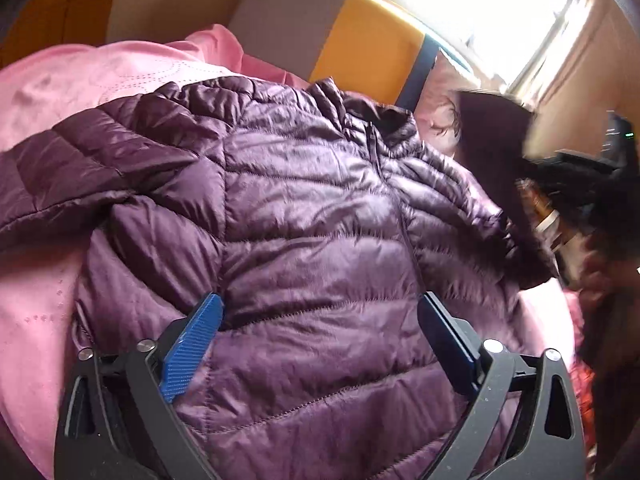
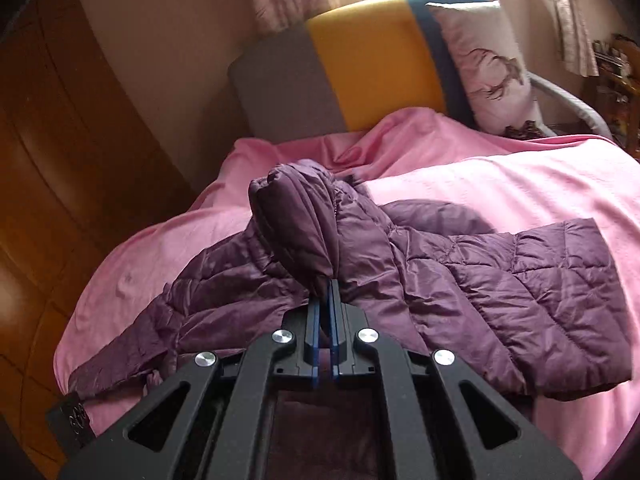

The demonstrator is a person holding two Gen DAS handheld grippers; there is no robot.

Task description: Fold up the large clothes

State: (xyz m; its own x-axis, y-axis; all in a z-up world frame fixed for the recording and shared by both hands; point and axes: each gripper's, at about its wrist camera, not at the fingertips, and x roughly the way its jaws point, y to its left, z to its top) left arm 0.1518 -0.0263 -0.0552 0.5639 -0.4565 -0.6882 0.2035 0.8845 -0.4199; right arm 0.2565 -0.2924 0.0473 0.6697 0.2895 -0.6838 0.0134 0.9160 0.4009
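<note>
A purple quilted puffer jacket (image 1: 304,216) lies front up on a pink bedspread (image 1: 80,92), zipper running up its middle. My left gripper (image 1: 320,312) is open, its blue-padded fingers (image 1: 192,344) spread wide just over the jacket's lower front. In the right wrist view the jacket (image 2: 500,292) lies across the bed, and my right gripper (image 2: 329,292) is shut on a raised sleeve (image 2: 296,216), lifting it above the body. That gripper also shows at the right edge of the left wrist view (image 1: 568,176), blurred.
The bed's headboard (image 2: 360,64) is grey, yellow and blue, with a patterned pillow (image 2: 488,64) leaning on it. A wooden wardrobe (image 2: 60,160) stands to the left. A bright window (image 1: 488,12) with curtains is behind the bed.
</note>
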